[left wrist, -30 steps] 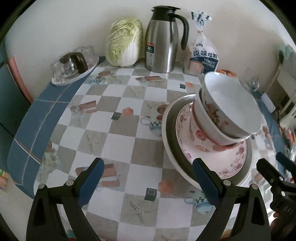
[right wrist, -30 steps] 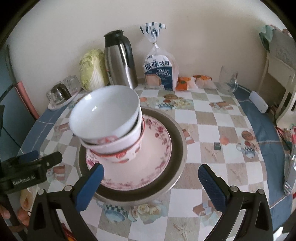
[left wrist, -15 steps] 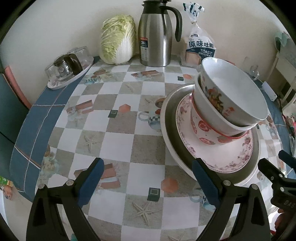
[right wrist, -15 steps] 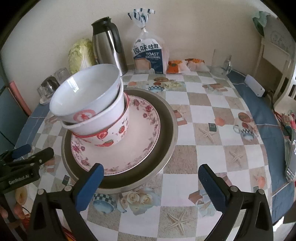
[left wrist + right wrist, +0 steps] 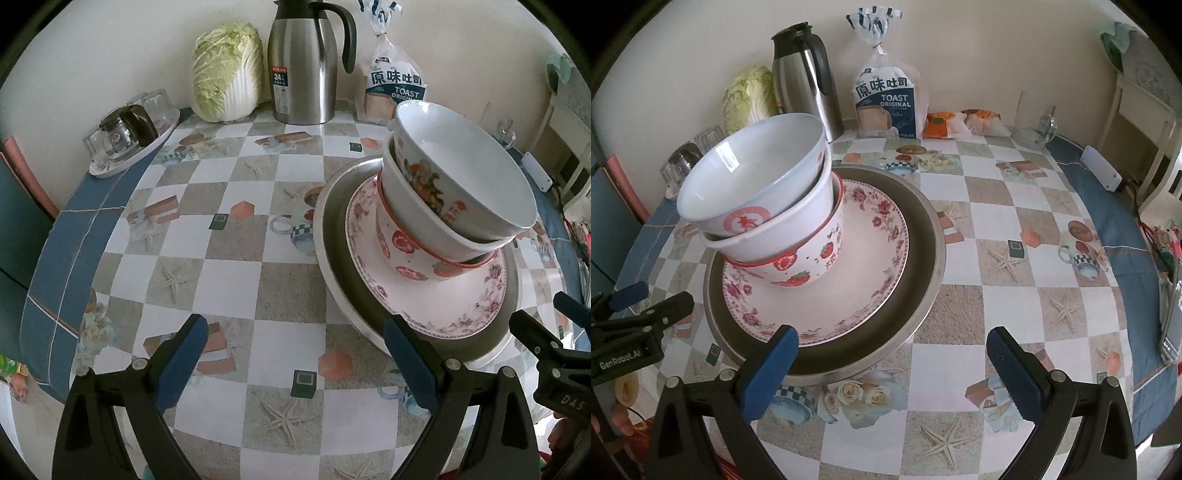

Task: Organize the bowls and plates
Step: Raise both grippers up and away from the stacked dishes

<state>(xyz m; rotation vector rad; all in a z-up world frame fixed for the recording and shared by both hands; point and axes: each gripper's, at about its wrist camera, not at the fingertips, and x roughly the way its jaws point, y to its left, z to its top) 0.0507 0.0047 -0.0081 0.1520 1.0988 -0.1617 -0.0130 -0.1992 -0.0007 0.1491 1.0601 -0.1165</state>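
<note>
Bowls [image 5: 757, 192] stacked on plate [image 5: 849, 295]; both hand-held grippers empty, spread.

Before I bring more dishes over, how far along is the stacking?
Done: three bowls are nested, tilted, on the floral plate, which sits in the metal basin. In hand: nothing; the left gripper and right gripper have their jaws open, holding nothing. Left: perhaps straightening the leaning bowls; no other loose plates or bowls show.
</note>
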